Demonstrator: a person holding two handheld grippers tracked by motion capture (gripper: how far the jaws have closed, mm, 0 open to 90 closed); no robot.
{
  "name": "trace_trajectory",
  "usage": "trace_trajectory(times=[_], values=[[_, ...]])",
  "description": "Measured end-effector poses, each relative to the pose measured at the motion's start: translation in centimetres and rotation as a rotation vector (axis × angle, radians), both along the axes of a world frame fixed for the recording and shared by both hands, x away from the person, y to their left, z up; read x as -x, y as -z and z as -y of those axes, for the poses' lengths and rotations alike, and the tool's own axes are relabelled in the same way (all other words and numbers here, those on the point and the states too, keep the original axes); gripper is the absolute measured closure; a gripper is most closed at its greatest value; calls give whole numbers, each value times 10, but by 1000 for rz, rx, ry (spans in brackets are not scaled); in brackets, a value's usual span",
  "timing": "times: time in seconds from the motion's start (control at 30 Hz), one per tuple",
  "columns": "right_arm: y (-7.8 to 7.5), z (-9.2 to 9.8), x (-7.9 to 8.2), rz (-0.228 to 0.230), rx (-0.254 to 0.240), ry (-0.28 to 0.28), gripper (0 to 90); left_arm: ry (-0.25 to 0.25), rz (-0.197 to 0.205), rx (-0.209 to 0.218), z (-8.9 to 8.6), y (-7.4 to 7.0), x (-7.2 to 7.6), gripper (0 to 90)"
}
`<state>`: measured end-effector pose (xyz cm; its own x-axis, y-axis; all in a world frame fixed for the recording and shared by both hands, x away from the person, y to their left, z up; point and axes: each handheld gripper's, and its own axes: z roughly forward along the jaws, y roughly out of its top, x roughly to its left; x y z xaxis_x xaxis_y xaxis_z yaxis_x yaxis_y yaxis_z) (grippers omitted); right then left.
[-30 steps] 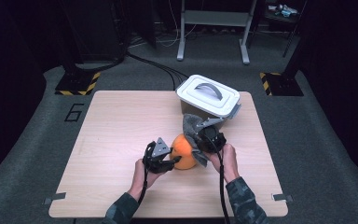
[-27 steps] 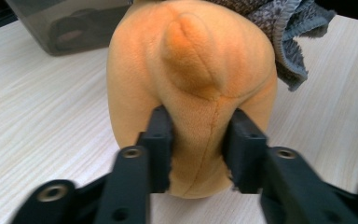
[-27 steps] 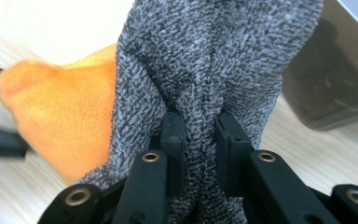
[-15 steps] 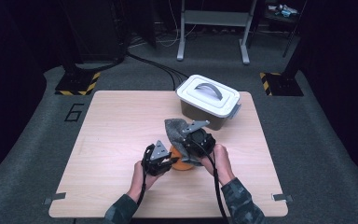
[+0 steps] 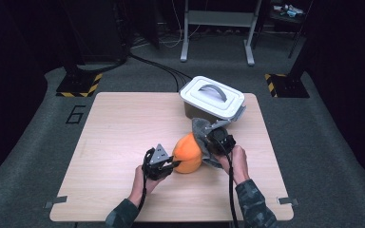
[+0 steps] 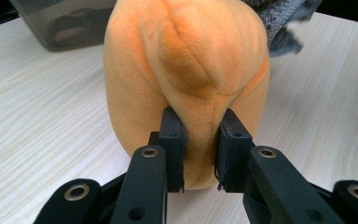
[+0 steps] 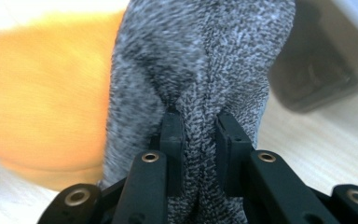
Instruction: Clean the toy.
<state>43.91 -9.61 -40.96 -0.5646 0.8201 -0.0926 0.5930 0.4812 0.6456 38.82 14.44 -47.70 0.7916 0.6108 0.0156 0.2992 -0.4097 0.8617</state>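
Observation:
An orange plush toy (image 5: 186, 160) (image 6: 186, 70) sits on the wooden table (image 5: 123, 123) near its front middle. My left gripper (image 5: 172, 164) (image 6: 199, 135) comes at it from the left; its jaws have just been closing and now pinch a fold of the orange plush. A grey knitted cloth (image 5: 200, 129) (image 7: 200, 56) lies against the toy's right side. My right gripper (image 5: 209, 142) (image 7: 199, 133) is shut on a bunched ridge of that cloth. The orange plush (image 7: 42, 93) shows blurred to the left behind the cloth.
A dark plastic box with a white handled lid (image 5: 212, 97) stands just behind the toy at the back right of the table. Bare tabletop spreads to the left. Stands and cables are on the floor beyond the table.
The right gripper swung left over the toy with the grey cloth, then came back right, so the orange plush shows again. The left hand has stayed put at the toy's left side.

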Motion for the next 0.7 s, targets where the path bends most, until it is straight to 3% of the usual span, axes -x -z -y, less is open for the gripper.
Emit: trace_trajectory(times=[0.1,0.13,0.23,0.27,0.33,0.37,0.43,0.47,0.53,0.57,0.6,0.7], values=[[-20,-9,11,48,-46,-46,750,9,1,-4,1,-1,0,750],[-31,-21,19,67,-57,-118,749,14,-3,-6,2,-1,1,749],[-34,-34,25,69,-50,-153,748,13,0,-5,2,-1,1,750],[-30,-45,27,65,-26,-203,747,13,0,-7,2,-1,1,751],[-25,-49,26,50,-14,-202,748,9,-6,-18,2,0,2,752],[-17,-47,19,38,-31,-204,749,5,-5,-7,0,1,1,755],[-15,-42,14,25,-56,-186,749,3,-3,-6,0,1,1,756],[-14,-37,11,14,-75,-163,750,-2,6,-8,2,1,2,757],[-8,-23,5,15,-61,-108,751,1,0,-6,3,0,2,757],[-8,-23,5,15,-61,-108,751,0,3,-4,4,0,1,757],[-3,-13,2,9,-56,-52,751,3,2,-7,4,0,1,757],[3,-5,0,6,-42,-19,751,2,4,-10,4,0,1,757]])
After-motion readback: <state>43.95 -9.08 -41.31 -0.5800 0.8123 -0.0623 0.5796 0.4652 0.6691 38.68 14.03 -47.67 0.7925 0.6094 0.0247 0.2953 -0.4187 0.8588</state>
